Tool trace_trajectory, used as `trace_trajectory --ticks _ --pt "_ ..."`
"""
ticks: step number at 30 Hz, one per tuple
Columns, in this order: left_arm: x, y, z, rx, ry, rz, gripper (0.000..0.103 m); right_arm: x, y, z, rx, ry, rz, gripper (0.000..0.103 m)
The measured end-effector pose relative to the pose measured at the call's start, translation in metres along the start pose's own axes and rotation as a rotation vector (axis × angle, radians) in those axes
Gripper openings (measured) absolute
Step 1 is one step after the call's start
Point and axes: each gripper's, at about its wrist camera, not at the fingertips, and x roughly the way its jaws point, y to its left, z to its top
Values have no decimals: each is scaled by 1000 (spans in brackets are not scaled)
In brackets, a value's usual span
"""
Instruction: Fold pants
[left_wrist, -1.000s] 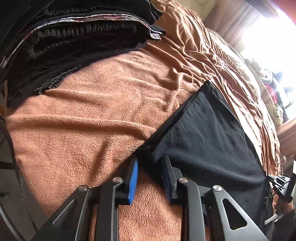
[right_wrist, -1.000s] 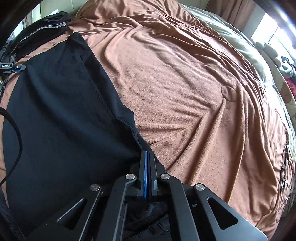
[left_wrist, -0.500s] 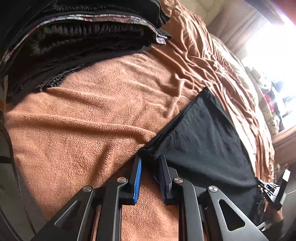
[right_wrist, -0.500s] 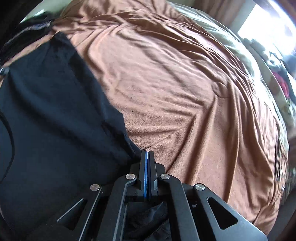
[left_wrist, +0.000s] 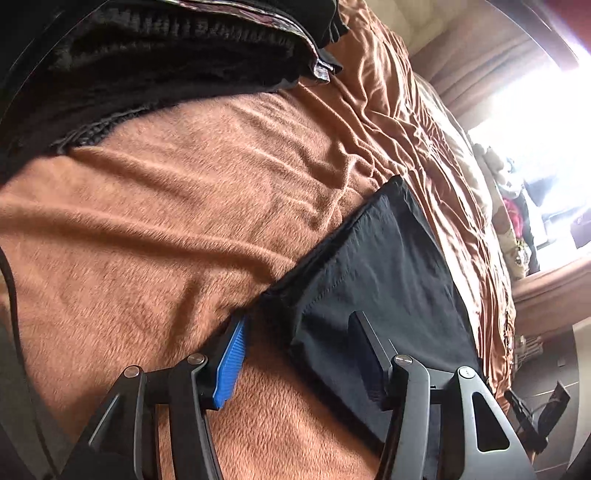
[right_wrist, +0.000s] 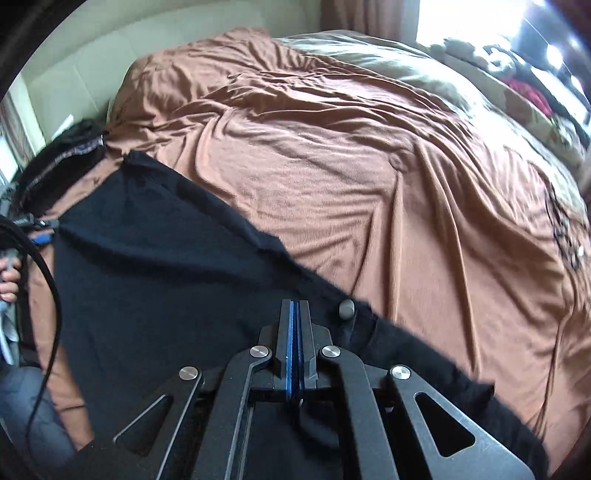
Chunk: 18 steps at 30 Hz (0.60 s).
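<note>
Black fabric pants: spread flat on the bed, running across its near side; in the right wrist view the dark cloth fills the lower left, with its far edge slanting from upper left down to lower right.
Pants corner: in the left wrist view a hemmed corner lies on the blanket between the two fingers of the left gripper, closer to the right-hand finger, which sits over the cloth.
Left gripper: jaws opening, standing well apart; the blue ribbed pad on the left-hand finger is clear of the cloth and over bare blanket, so nothing is pressed between the pads.
Right gripper: jaws together, blue pads meeting with no gap visible; it sits over the pants, and whether a fold of cloth is pinched between the pads cannot be told.
Small grey button: on the pants just to the right of the right gripper's fingertips.
Rust-brown fleece blanket: covers the bed, wrinkled, carrying the pants and the stack.
Stack of folded dark garments: on the blanket at the far left corner, apart from the pants; one layer shows a patterned edge.
Person's hand: at the left edge of the right wrist view, beside a black cable.
</note>
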Motion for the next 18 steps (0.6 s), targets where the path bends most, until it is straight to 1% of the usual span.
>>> trace_trajectory --ticks 4,7,8,10,11,12,14,18 --pt "6 -1 5 38 -13 -22 57 -25 -8 -23 101 -23 53 0" --pt "7 -3 3 64 -22 -43 57 -45 -10 -41 151 -43 50 0" --pt "6 -4 1 75 -24 -55 55 -49 -11 -46 167 -48 55 0" --pt "8 -4 -3 85 -20 -72 47 -56 -12 -58 207 -56 71 0" --pt "9 -5 -6 91 -9 -97 43 -58 -13 -62 225 -59 75 0" --pt "11 -6 -8 98 -4 -107 40 -60 -14 -68 246 -61 80 0" --pt "14 -10 -11 126 -7 -86 34 -62 -15 -77 277 -58 89 0" --pt "13 -4 -8 107 -20 -85 22 -66 -10 -95 317 -61 106 0"
